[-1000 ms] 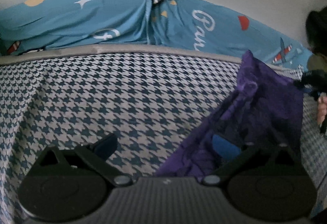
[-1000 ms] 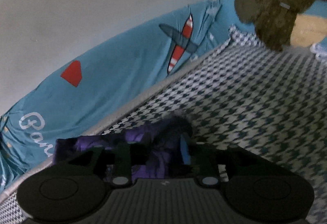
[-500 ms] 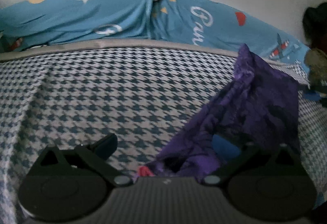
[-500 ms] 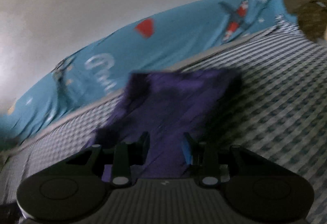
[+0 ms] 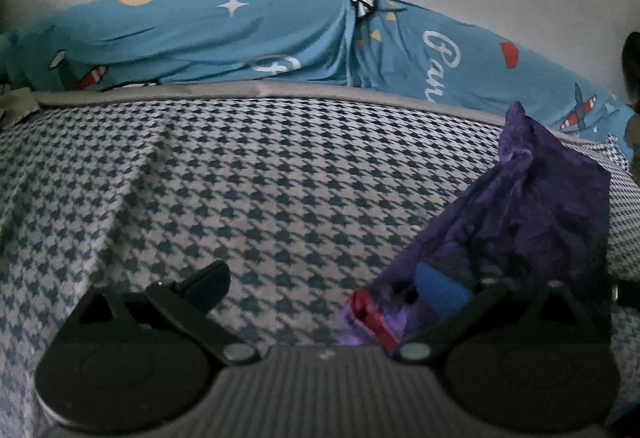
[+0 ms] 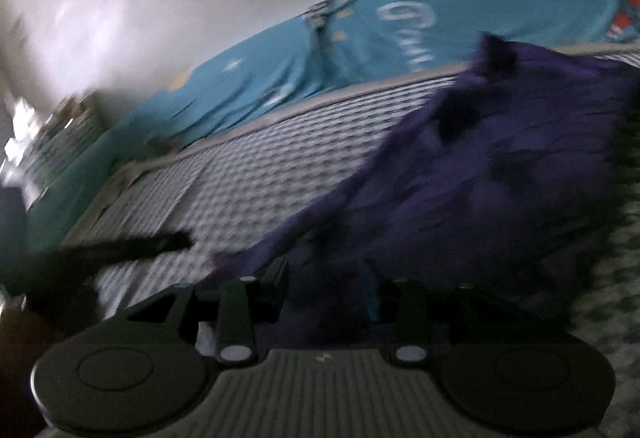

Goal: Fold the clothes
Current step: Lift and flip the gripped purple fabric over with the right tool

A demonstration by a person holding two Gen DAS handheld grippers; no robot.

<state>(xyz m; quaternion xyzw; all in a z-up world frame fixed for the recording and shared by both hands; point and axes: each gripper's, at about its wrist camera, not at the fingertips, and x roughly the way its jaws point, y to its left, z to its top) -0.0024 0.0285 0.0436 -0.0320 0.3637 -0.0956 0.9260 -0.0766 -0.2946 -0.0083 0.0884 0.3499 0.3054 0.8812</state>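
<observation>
Purple garment [image 5: 532, 222] is seen bunched up on the houndstooth bed cover [image 5: 260, 190], draped over the spread-apart left gripper [image 5: 320, 286]'s right finger only, while cloth is caught between the right gripper [image 6: 328, 290]'s jaws, which are opening.

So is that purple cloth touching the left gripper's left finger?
Apart. The left wrist view shows the left finger over bare checked sheet, while the purple cloth sits by the other finger.
</observation>
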